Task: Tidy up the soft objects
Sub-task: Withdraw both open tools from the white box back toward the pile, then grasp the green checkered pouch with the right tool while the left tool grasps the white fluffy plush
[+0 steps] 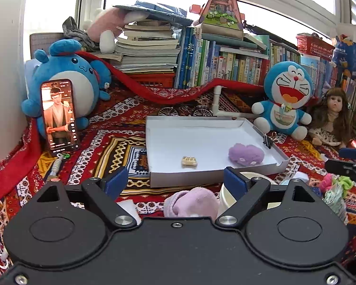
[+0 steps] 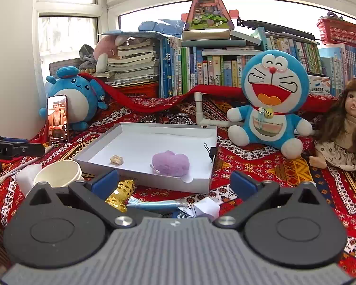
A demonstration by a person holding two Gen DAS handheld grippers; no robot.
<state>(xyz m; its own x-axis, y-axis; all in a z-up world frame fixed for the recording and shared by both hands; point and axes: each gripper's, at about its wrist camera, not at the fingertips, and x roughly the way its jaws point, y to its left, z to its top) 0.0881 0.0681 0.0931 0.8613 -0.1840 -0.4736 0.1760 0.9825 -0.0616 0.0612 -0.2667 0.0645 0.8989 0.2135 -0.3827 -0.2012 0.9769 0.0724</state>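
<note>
Both wrist views low, facing shared tray (image 1: pixel 154 147) (image 2: pixel 140 128)

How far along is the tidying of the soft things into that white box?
Early days. Done: a purple plush heart and a small beige squishy lie in the white box. In hand: nothing; the left gripper and right gripper are open. Left: the lilac sock, gold sequin pouch and scrunchies outside it.

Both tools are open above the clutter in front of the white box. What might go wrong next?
The left tool hangs over a pale purple sock right beside a paper cup, so closing may catch or tip the cup. The white box looks light; a bump could shift it and the purple plush inside.
</note>
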